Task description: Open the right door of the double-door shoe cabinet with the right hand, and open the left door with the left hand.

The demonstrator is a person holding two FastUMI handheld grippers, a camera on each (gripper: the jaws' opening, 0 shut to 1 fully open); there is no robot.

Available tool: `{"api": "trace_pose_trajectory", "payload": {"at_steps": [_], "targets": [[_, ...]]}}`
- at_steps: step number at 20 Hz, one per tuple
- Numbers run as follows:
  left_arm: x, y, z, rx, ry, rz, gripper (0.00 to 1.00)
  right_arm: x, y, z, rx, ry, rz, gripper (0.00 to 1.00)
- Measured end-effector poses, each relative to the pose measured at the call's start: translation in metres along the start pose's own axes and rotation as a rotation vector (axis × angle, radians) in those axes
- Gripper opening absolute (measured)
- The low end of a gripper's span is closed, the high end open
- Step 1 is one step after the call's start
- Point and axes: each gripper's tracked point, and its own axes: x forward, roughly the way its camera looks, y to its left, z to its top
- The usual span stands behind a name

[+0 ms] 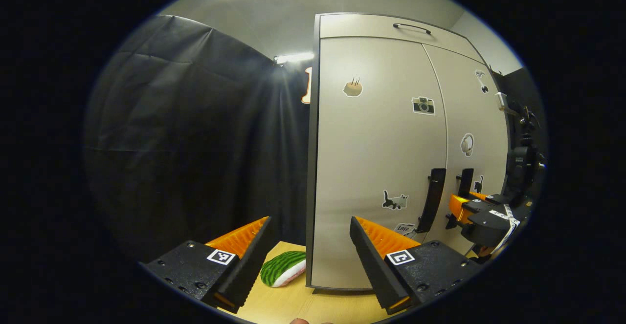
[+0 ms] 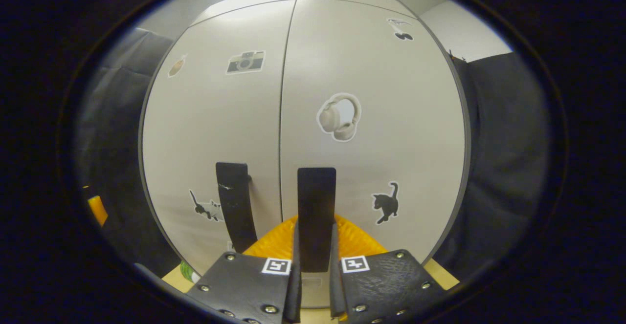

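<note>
- The shoe cabinet (image 1: 376, 158) stood upright on the desk (image 1: 288, 304), both doors flush and closed.
- The left door (image 1: 371, 167) and the right door (image 2: 371, 133) met at a centre seam, with a dark vertical handle on each side of it.
- The right gripper (image 2: 315, 246) was at the cabinet front, its fingers brought close together on either side of the right door's handle (image 2: 316, 211); they appeared to be clamped on it.
- In the left gripper view, that same gripper (image 1: 481, 216) sat against the cabinet's handles, low on the doors.
- The left gripper (image 1: 310, 246) hung back from the cabinet, off its left front corner, fingers spread wide apart and holding nothing.
- The left door's handle (image 1: 433, 199) stood free, just beside the seam.
- A watermelon-patterned soft toy (image 1: 283, 269) lay on the desk just beside the cabinet's left base.
- Stickers dotted both doors: a camera (image 2: 246, 62), headphones (image 2: 340, 117), a black cat (image 2: 386, 203).
</note>
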Motion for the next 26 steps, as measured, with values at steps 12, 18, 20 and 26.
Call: {"api": "trace_pose_trajectory", "payload": {"at_steps": [12, 18, 20, 26], "targets": [[-0.019, -0.04, -0.005, -0.002, 0.01, -0.083, 0.96, -0.044, -0.02, 0.005, 0.048, -0.007, 0.155, 0.23], [-0.022, -0.059, -0.007, 0.001, 0.015, -0.125, 0.96, -0.062, -0.043, 0.008, 0.067, 0.006, 0.282, 0.23], [-0.022, -0.067, -0.007, 0.005, 0.015, -0.14, 0.96, -0.07, -0.053, 0.009, 0.065, 0.008, 0.303, 0.23], [-0.012, -0.102, -0.015, 0.004, 0.032, -0.209, 0.96, -0.09, -0.101, 0.009, 0.068, 0.013, 0.312, 0.22]]}}
